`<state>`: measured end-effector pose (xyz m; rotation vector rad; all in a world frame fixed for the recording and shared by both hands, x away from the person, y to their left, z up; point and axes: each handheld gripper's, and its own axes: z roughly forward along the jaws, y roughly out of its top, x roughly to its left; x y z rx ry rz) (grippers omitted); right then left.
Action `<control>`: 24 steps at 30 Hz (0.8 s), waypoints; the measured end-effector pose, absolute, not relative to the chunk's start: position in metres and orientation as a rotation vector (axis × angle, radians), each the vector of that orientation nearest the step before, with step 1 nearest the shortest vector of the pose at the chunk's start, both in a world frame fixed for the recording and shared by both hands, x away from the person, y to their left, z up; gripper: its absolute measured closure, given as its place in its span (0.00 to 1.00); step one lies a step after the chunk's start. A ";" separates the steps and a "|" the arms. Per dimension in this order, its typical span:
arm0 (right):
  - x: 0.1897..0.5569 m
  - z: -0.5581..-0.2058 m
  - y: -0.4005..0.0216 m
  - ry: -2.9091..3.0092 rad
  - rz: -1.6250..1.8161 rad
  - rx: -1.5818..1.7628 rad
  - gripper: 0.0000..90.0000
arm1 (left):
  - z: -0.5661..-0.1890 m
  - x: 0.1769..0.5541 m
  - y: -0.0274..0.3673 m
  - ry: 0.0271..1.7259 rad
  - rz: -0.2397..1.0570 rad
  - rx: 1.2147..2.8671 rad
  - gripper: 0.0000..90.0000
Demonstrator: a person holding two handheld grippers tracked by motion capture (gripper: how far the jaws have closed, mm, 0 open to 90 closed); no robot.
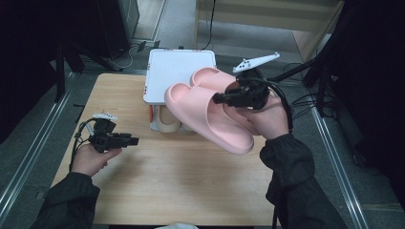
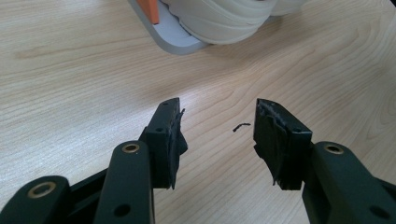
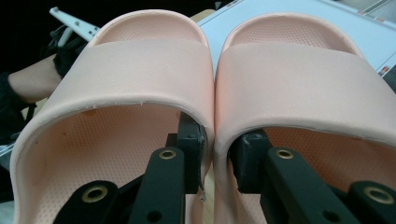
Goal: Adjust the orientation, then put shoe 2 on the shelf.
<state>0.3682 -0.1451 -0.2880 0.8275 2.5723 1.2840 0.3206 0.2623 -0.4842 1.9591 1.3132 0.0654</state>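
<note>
— Slippers first: where were they?

— Both pink slippers [image 1: 210,112] were up off the surface, side by side, over its far right part, toes toward the far edge. The right hand-held gripper [image 1: 224,98] pinched their two inner walls together, one jaw inside each slipper, as the right gripper view showed [image 3: 212,140].

— And the other one?

— The left hand-held gripper [image 1: 133,141] sat low near the left edge with its jaws spread and nothing between them; the left gripper view [image 2: 217,135] showed bare wood in the gap, plus a small dark scrap [image 2: 241,126] lying on it.

— What else was around?

— A white box [image 1: 176,71] stood at the middle of the far edge, partly covered by the slippers. Just in front of it was a roll of tape [image 1: 168,121], with an orange piece [image 1: 151,113] beside it.

— Surface and room?

— Light wood surface [image 1: 167,176], grey floor [image 1: 344,157] around it, metal rails along both sides, dark equipment to the left and right, cables on the floor at the right.
</note>
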 end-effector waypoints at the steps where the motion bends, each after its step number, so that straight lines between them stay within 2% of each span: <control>1: 0.371 -0.286 -0.144 2.569 1.280 0.828 0.85 | -0.484 0.321 0.262 1.313 0.065 1.960 0.57; 24: 0.426 -0.270 -0.106 2.464 1.197 0.955 0.84 | -0.482 0.318 0.256 1.285 0.050 1.977 0.57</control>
